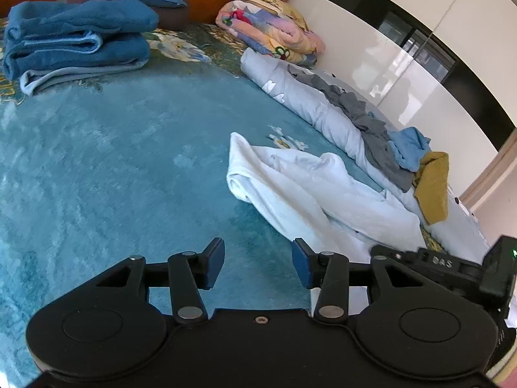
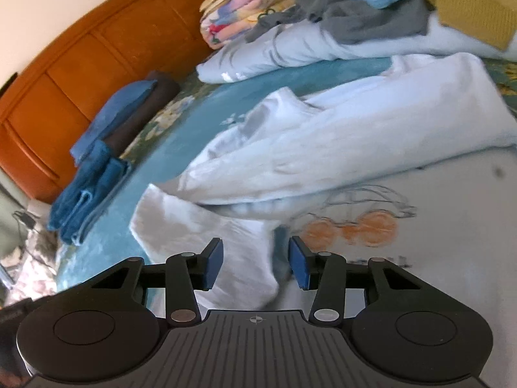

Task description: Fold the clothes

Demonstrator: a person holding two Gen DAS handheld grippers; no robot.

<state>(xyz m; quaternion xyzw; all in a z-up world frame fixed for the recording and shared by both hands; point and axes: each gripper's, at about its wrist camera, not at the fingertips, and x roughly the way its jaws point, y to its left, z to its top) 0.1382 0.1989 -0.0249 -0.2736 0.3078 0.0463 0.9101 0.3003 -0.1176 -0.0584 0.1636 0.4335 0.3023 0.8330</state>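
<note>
White garment [image 2: 323,135] lies crumpled on the bed [image 1: 113,161], light, limp, likely slippery. Right tongs [image 2: 255,266] half-open astride its near hem; left tongs [image 1: 258,266] half-open, empty. Pinch hem corners.

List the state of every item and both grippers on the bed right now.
white garment: crumpled, unfolded, sleeve trailing.
blue towels: folded, stacked.
floral quilt: folded by the headboard.
grey garment: loose, draped on the pale blue duvet.
mustard cloth: loose.
left gripper: open, empty.
right gripper: open over white fabric, not gripping.
</note>
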